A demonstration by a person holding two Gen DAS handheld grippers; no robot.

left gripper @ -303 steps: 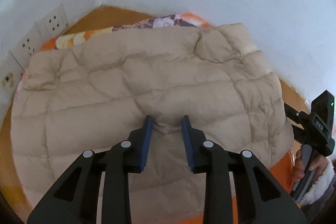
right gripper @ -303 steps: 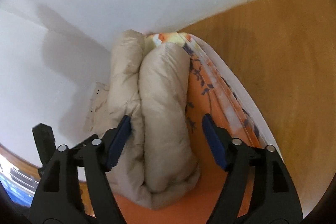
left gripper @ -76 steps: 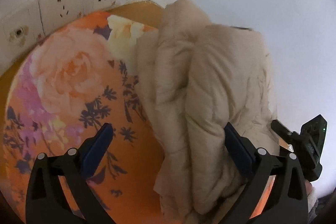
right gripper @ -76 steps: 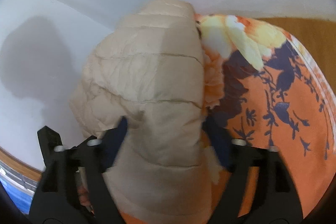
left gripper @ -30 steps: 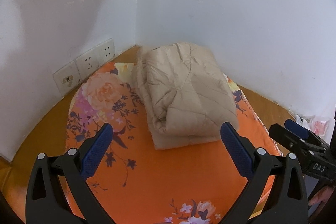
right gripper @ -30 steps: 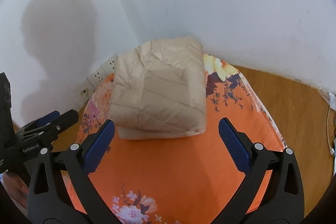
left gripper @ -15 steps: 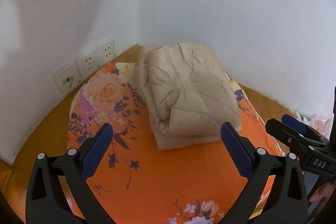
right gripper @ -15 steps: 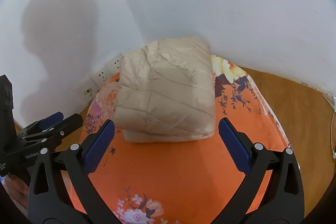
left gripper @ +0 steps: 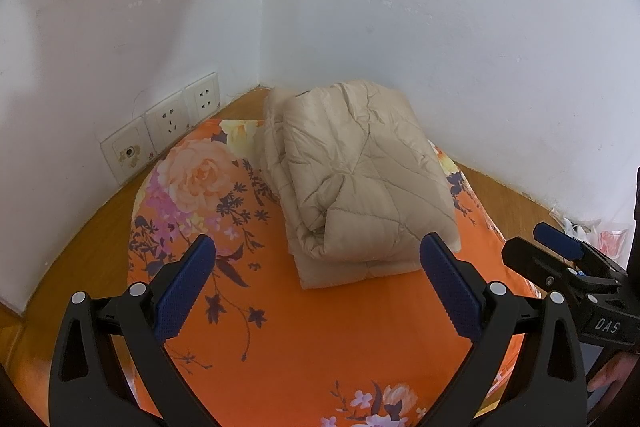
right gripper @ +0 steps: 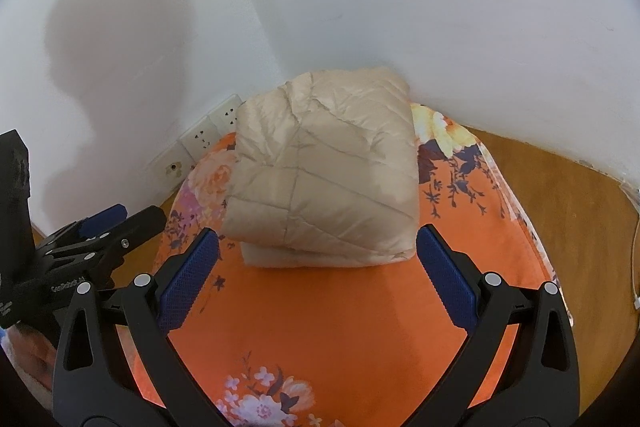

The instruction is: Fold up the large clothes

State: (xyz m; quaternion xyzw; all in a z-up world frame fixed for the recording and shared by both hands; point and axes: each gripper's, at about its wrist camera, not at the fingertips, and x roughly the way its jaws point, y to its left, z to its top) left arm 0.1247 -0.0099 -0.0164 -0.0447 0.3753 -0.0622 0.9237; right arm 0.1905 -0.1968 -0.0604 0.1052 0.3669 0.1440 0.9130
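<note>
left wrist: our left claw [left gripper: 316, 267] hangs spread wide and empty above the orange floral cloth [left gripper: 304, 339]; the folded beige jacket [left gripper: 360, 183] sits near the wall corner. its puffy layers could spring apart.

right wrist: our right claw [right gripper: 318, 263] gapes empty too; the bundle may slump unpressed.

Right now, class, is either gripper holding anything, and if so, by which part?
Nothing is held. The left gripper and right gripper are both open, clear of the folded jacket.
</note>
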